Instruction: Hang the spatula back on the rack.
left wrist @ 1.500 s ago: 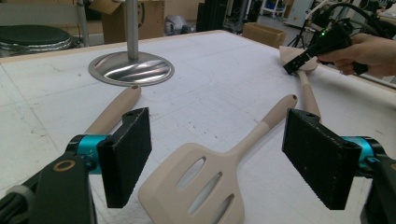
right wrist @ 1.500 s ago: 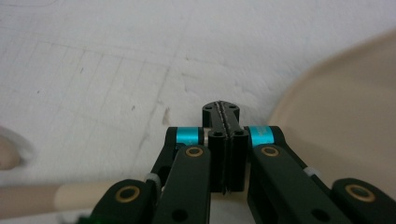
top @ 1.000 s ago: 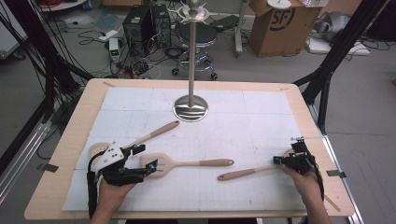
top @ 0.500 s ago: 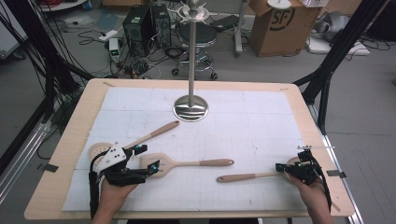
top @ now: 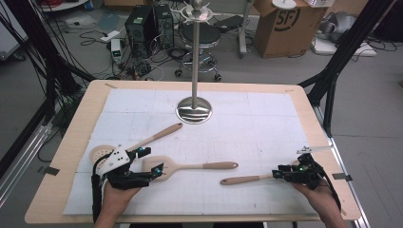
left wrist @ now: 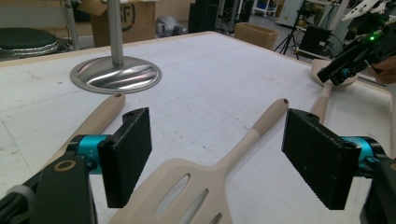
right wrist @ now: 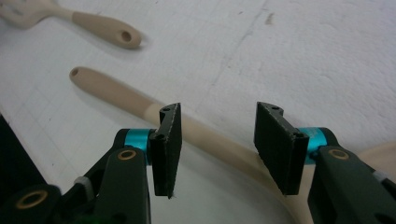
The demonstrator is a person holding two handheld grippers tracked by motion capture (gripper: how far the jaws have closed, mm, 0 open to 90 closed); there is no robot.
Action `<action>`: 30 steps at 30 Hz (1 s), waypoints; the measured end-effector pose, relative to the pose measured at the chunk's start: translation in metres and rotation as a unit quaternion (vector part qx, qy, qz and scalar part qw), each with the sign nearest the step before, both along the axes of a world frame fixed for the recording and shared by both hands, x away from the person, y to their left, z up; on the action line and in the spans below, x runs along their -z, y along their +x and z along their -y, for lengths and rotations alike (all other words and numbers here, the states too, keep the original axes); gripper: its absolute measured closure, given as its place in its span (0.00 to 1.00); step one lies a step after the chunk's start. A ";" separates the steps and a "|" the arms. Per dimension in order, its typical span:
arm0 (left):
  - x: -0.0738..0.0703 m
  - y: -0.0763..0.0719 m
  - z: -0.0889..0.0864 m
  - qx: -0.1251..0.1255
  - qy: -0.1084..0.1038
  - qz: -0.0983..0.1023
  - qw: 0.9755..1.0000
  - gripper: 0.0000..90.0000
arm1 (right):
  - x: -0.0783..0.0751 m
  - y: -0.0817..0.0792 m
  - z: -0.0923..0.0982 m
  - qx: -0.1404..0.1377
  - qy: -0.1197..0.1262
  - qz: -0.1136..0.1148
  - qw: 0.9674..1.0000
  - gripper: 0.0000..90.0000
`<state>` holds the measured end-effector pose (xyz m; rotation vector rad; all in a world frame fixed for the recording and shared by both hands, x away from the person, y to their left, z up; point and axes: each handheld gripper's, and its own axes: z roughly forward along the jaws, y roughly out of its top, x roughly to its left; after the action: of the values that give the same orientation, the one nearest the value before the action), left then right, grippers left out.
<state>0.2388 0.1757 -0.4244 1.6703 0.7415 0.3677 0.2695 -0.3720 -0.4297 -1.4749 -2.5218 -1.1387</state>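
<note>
Pale wood-coloured utensils lie on the white mat (top: 266,118) that covers my table (top: 71,142), three of them in all. My right gripper (top: 284,173) sits low at the right side of the mat, and its jaws have just been opening: in the right gripper view they stand apart on either side of the spoon (right wrist: 196,135), whose handle runs between the pads without either one pressing on it. The spoon lies flat on the mat, handle tip pointing toward the middle of the table, its bowl end under the gripper (I cannot make out the bowl clearly in the high view). My left gripper (top: 148,160) rests at the left side with its jaws wide. The slotted spatula (left wrist: 205,177) lies between them, head toward me, handle running away toward the right gripper, and the pads are clear of it. Just beside the left gripper lies a skimmer (top: 142,141), its handle angled toward the steel stand (top: 194,110), whose round base sits on the far middle of the mat.
</note>
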 end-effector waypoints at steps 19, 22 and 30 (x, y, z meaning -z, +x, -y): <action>0.001 -0.001 0.000 0.002 0.002 -0.003 1.000 0.28 | -0.002 0.007 -0.034 -0.145 -0.158 0.008 0.977 0.52; 0.001 -0.001 0.000 0.001 0.002 -0.004 1.000 0.28 | 0.000 0.007 -0.046 -0.179 -0.212 0.017 0.961 0.53; 0.002 -0.001 -0.002 -0.001 -0.001 -0.005 1.000 0.28 | -0.004 0.005 -0.052 -0.237 -0.222 0.040 0.945 0.76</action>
<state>0.2376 0.1778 -0.4261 1.6713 0.7501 0.3605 0.2742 -0.3203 -0.4257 -0.7766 -3.0861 -0.5911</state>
